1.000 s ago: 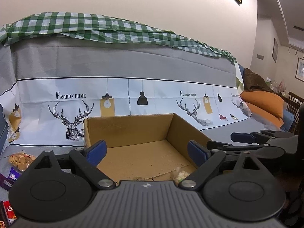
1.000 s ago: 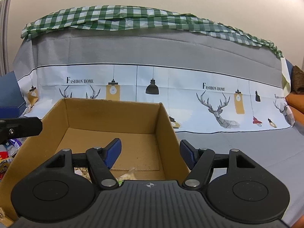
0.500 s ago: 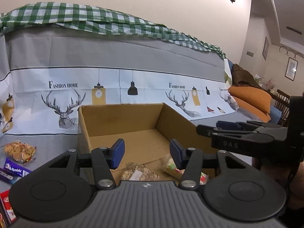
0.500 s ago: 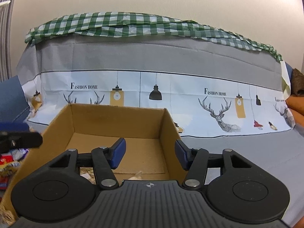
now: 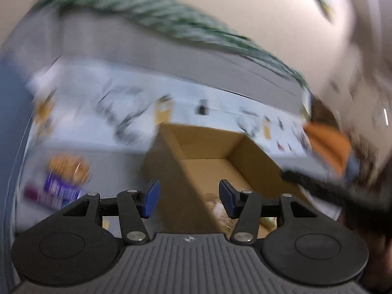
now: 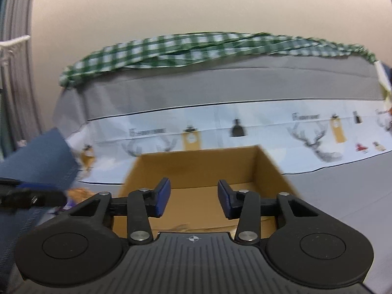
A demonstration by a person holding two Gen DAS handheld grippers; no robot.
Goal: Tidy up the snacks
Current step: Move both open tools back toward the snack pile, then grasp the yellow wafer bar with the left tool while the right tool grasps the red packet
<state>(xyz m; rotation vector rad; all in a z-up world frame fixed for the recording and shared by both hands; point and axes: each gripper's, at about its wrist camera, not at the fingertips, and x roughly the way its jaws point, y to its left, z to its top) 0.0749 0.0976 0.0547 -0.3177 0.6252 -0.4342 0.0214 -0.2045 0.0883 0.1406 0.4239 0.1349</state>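
Both grippers have just been narrowing with nothing between the jaws. The left gripper [image 5: 188, 197] has swung toward the loose snacks [image 5: 65, 178] at lower left, while the right gripper [image 6: 193, 197] hangs over the cardboard box [image 6: 208, 164], so another pickup seems next.

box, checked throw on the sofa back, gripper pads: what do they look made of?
Box: corrugated cardboard by the look, plain matte brown, open top, straight folded walls.
Checked throw: woven fabric, probably cotton or a blend; green and white gingham, draped in soft folds.
Right gripper pads: blue, matte, likely rubber or soft plastic; black arms look like moulded plastic. Nothing between them.
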